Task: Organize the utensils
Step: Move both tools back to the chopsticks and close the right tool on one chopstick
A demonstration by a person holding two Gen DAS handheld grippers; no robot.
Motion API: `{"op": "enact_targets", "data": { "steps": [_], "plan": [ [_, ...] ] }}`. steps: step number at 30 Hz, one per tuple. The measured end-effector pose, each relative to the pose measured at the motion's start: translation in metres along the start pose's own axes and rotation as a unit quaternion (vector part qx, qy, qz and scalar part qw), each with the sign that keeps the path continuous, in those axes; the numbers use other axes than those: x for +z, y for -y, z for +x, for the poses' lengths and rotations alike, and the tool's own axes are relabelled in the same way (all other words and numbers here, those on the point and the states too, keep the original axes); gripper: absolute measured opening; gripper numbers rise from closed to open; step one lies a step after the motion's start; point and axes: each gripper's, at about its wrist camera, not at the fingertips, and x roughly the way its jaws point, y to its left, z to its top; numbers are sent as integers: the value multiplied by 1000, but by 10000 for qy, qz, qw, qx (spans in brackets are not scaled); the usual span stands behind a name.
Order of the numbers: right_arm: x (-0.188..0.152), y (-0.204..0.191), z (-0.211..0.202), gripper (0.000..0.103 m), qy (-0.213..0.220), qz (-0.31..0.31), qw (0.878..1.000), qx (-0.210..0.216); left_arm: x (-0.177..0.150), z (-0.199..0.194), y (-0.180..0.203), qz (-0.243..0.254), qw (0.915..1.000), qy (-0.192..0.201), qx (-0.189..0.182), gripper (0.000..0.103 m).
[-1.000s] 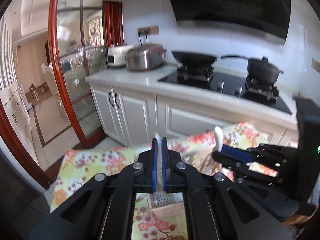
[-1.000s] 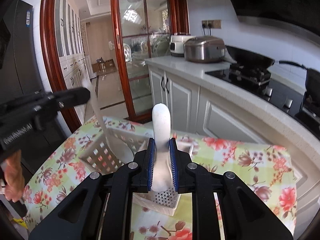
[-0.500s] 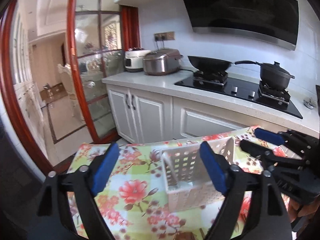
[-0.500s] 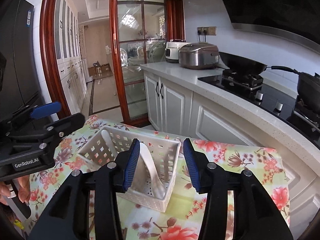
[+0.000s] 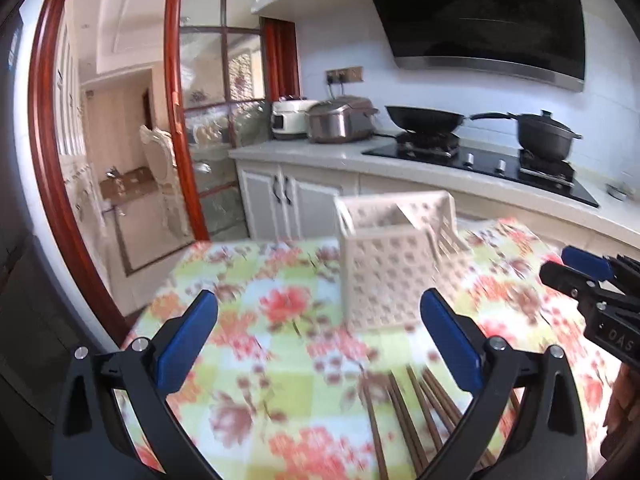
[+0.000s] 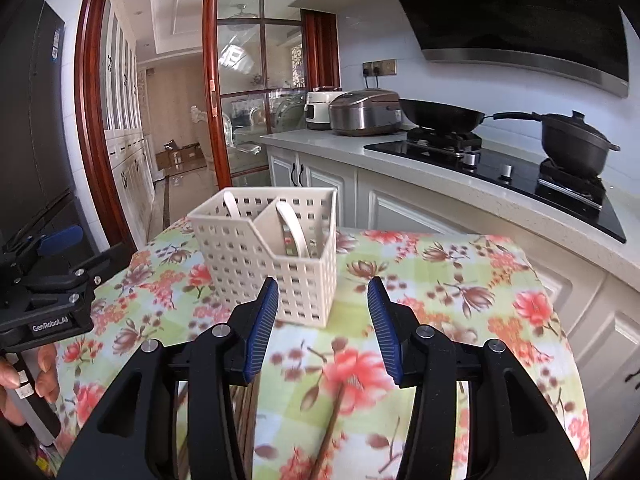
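Note:
A white perforated utensil basket [image 6: 266,252] [image 5: 390,268] stands on the floral tablecloth [image 6: 440,288]. Two white spoons lean inside it, one spoon [image 6: 294,232] in the near compartment and another [image 6: 231,205] in the far one. Brown chopsticks [image 5: 412,420] [image 6: 330,424] lie on the cloth near me. My left gripper [image 5: 318,332] is opening wide with nothing between its jaws, a little back from the basket. My right gripper [image 6: 322,304] is also opening, empty, just in front of the basket.
Behind the table runs a white counter [image 6: 420,168] with a rice cooker [image 6: 366,112], a wok [image 6: 440,114] and a black pot [image 6: 576,140] on the hob. A glass sliding door [image 6: 240,92] with a red frame is at the left. A hand [image 6: 44,376] holds the other gripper's handle.
Both grippers let go of their white spoons, which now stand in the basket, and opened. Both drew back from the basket and sank lower; chopsticks came into view.

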Motion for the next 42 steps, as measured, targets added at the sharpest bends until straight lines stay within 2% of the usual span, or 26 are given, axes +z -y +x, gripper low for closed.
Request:
{"op": "enact_targets", "data": {
  "steps": [1,2,3,8,10,13,18,21,23,28,31,36,39,42],
  "plan": [
    [-7,0,-4,61,-35,12,10000,-29,-7,-5,-1,-50,10000,21,-7,98],
    [-12,-1,-7,71,-107,52,9999,9,-13,-9,-1,-108,9999,29,-19,98],
    [-18,0,-10,74,-159,112,9998,51,-19,-12,-2,-172,9998,22,-28,98],
    [-42,3,-11,76,-460,286,9984,-142,-43,-15,-15,-720,9969,-197,-256,98],
    [-51,1,-8,76,-537,176,9980,-282,-49,-13,-17,-824,9961,-255,-209,98],
    [-65,-2,4,67,-808,61,9961,-351,-61,-5,-16,-792,9954,-499,-220,98],
    [-80,-3,29,45,-1386,165,9895,-388,-74,13,-12,-819,9917,-948,-305,97],
    [-89,-4,44,38,-1700,132,9844,-425,-80,22,-14,-860,9893,-1138,-299,97],
    [-93,-5,51,35,-1825,130,9822,-423,-84,29,-15,-852,9880,-1256,-280,89],
    [-96,-9,61,25,-1992,33,9789,-450,-93,40,-17,-820,9842,-1536,-315,76],
    [-95,-11,64,24,-2001,-37,9785,-492,-95,42,-12,-672,9844,-1596,-302,75],
    [-93,-11,65,10,-2009,-32,9790,-348,-100,50,-3,-553,9812,-1800,-421,68],
    [-93,-8,65,9,-2008,36,9792,-286,-102,56,3,-516,9789,-1926,-446,64],
    [-93,-8,64,9,-2007,56,9793,-269,-101,64,12,-417,9779,-2003,-430,53]
  ]
}}
